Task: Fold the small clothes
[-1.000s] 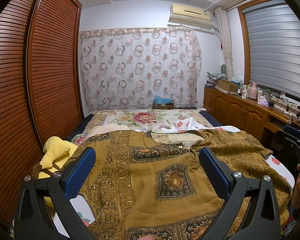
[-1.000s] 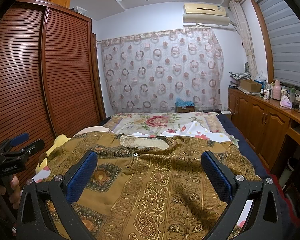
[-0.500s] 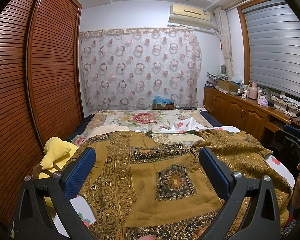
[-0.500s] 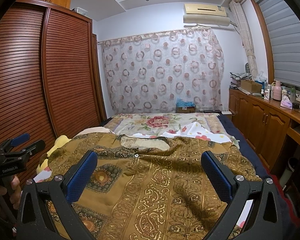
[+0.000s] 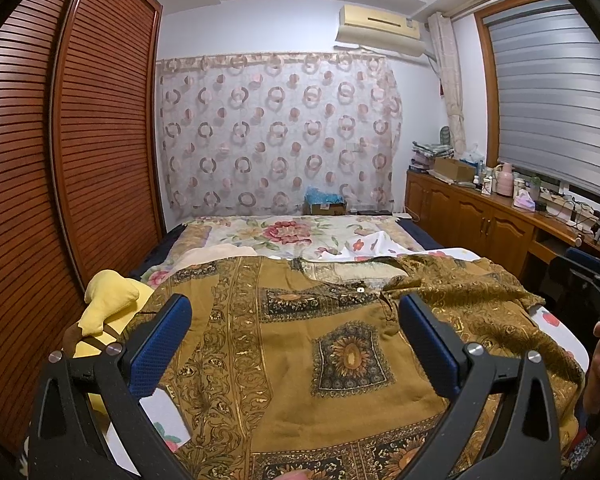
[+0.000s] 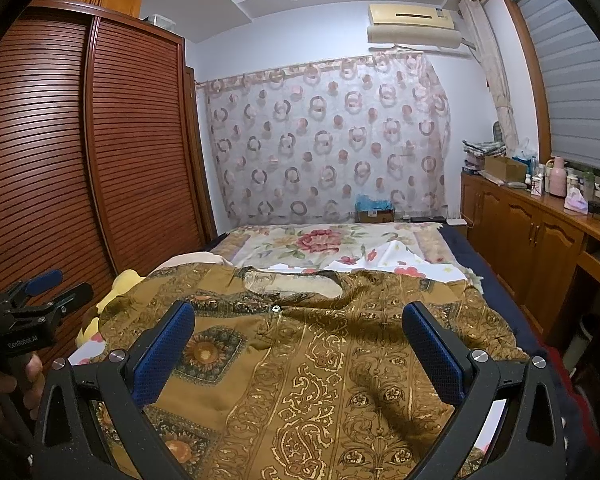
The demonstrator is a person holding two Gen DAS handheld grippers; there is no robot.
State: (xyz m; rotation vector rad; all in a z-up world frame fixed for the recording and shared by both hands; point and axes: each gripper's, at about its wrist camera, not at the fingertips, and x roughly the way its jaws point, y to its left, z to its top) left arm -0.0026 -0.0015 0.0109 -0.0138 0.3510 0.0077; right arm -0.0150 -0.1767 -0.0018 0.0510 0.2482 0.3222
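Note:
A mustard-brown patterned shirt [image 5: 300, 344] lies spread front-up on the bed, collar toward the far end; it also shows in the right wrist view [image 6: 312, 352]. My left gripper [image 5: 294, 322] is open and empty, held above the shirt's left half. My right gripper [image 6: 298, 328] is open and empty, held above the shirt's right half. The left gripper also appears at the left edge of the right wrist view [image 6: 44, 292]. Neither gripper touches the cloth.
A yellow plush toy [image 5: 108, 300] lies at the bed's left edge beside the slatted wardrobe [image 5: 60, 160]. A floral bedsheet [image 5: 288, 236] covers the far bed. A wooden cabinet [image 6: 540, 240] with clutter runs along the right wall.

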